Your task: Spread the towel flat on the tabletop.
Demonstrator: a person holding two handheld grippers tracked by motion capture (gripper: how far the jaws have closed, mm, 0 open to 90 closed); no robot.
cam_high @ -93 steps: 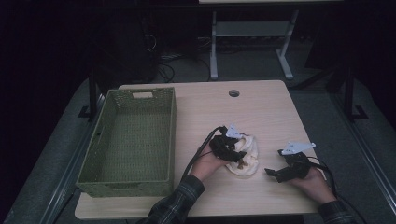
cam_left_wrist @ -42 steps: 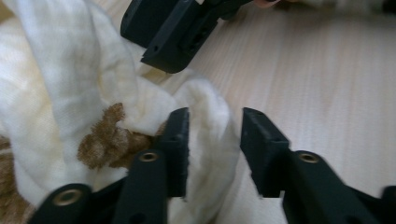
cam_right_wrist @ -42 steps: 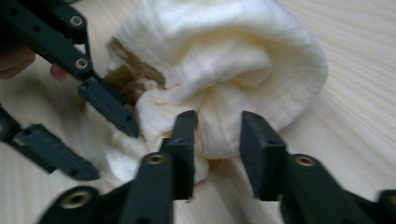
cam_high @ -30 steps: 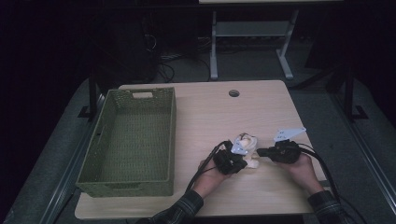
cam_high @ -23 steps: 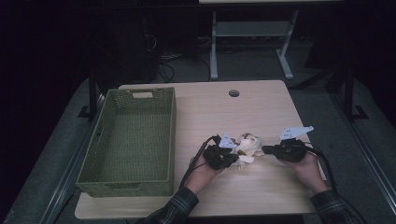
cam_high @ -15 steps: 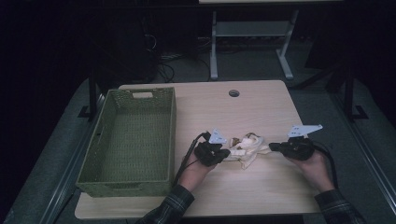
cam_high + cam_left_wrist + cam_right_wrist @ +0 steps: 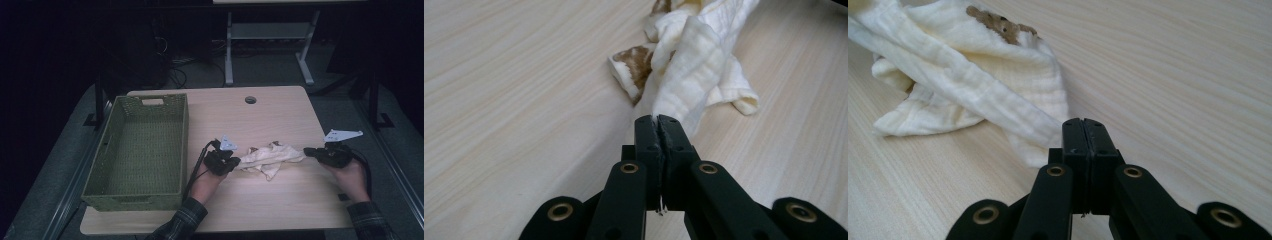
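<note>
1. Right now the cream cloth [image 7: 270,156] lies on the wooden table [image 7: 260,210], toward the near half and a little right of the middle, drawn out sideways between the two grippers.
2. The left gripper [image 7: 231,162] sits at the cloth's left end. In the left gripper view its jaws are clenched on a bunched edge of the cloth [image 7: 696,75], with the fabric rising straight out from between the tips [image 7: 657,122].
3. The right gripper [image 7: 309,151] is at the cloth's right end. In the right gripper view its jaws are pressed together, and a taut fold of the cloth [image 7: 973,90] runs right to the tips [image 7: 1083,125], so it grips that end.
4. The middle of the cloth is rumpled and sags onto the tabletop, with a loose flap hanging toward the near side. Brown printed patches show on it at the far side.
5. A hand [image 7: 204,181] in a plaid sleeve [image 7: 180,225] holds the left gripper; the other hand [image 7: 350,177] holds the right one. Both come in from the near edge.
6. A green woven basket [image 7: 175,145] stands on the left part of the table, well apart from the cloth, with the left gripper between them.
7. A round hole [image 7: 250,100] sits in the tabletop near the far edge.
</note>
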